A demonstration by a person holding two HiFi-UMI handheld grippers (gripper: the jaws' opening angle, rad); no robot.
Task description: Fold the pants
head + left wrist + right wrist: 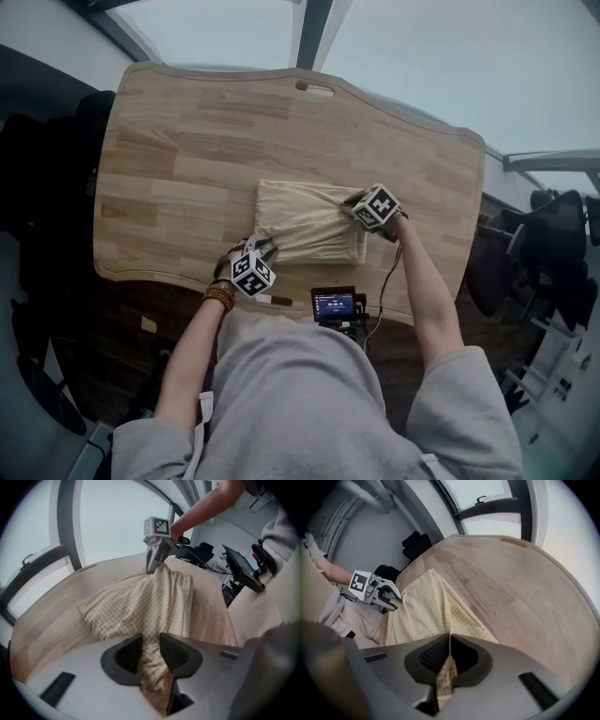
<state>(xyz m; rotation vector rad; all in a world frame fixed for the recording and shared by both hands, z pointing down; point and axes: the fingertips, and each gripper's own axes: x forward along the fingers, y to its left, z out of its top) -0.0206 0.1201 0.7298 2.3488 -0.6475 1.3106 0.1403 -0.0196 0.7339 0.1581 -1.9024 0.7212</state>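
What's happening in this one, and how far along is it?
A person is folding pale yellow pants on a wooden table with two handheld grippers. The pants lie as a compact folded bundle. The left gripper pinches its near left corner, and the right gripper is clamped on its right edge.

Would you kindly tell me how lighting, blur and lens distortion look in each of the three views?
Head view: soft, even daylight, no hard shadows; the wooden table has edges bowed by the wide lens. Left gripper view: fisheye circle with black corners, windows washed out pale, yellow checked pants sharp. Right gripper view: same round vignette; the table's grain at right smears with motion blur.
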